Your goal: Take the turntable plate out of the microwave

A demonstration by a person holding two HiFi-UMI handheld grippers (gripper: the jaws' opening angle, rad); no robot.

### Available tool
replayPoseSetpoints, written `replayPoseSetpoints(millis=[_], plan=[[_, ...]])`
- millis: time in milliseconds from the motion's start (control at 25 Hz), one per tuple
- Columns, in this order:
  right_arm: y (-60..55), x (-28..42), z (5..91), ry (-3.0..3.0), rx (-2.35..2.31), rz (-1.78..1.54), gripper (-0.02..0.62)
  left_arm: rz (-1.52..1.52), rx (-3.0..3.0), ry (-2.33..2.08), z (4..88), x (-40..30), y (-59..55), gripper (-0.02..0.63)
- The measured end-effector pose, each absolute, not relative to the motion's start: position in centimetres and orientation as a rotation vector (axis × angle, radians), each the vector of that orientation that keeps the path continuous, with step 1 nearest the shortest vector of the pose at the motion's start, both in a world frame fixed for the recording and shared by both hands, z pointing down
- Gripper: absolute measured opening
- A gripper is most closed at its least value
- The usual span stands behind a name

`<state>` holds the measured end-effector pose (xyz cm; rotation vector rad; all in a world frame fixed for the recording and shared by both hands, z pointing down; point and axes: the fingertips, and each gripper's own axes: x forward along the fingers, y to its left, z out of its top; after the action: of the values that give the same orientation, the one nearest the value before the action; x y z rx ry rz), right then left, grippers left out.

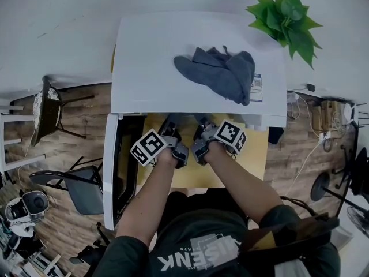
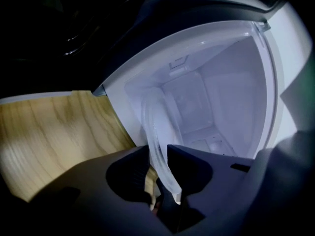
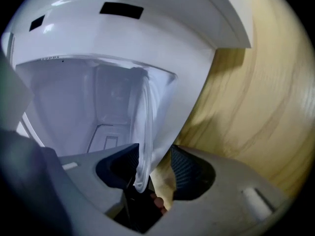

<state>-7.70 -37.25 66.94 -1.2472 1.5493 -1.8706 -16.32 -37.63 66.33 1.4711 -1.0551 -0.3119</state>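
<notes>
The clear glass turntable plate (image 2: 155, 132) shows edge-on, its rim reaching out of the white microwave cavity (image 2: 221, 92). My left gripper (image 2: 158, 151) is shut on that rim, with both jaws against the glass. In the right gripper view the plate (image 3: 143, 122) runs between the jaws of my right gripper (image 3: 155, 156). There the glass lies against the left jaw and a gap shows before the right one, so this gripper is open. From the head view both grippers (image 1: 170, 128) (image 1: 202, 127) reach under the microwave (image 1: 173, 68) top, and the plate is hidden.
A grey cloth (image 1: 219, 71) lies on top of the microwave, with a green plant (image 1: 285, 19) behind it to the right. The microwave door (image 1: 110, 166) hangs open at the left. The microwave stands on a wooden table (image 1: 253, 154). Chairs stand on the floor at the left.
</notes>
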Motion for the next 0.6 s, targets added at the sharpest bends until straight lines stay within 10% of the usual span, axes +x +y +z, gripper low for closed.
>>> replayPoseSetpoints(millis=[600], plan=[[-34.2,-8.0,65.5,1.731,-1.228,-1.765,0.085,-0.312,1.489,-1.018,66.3,-16.0,-33.8,0.092]])
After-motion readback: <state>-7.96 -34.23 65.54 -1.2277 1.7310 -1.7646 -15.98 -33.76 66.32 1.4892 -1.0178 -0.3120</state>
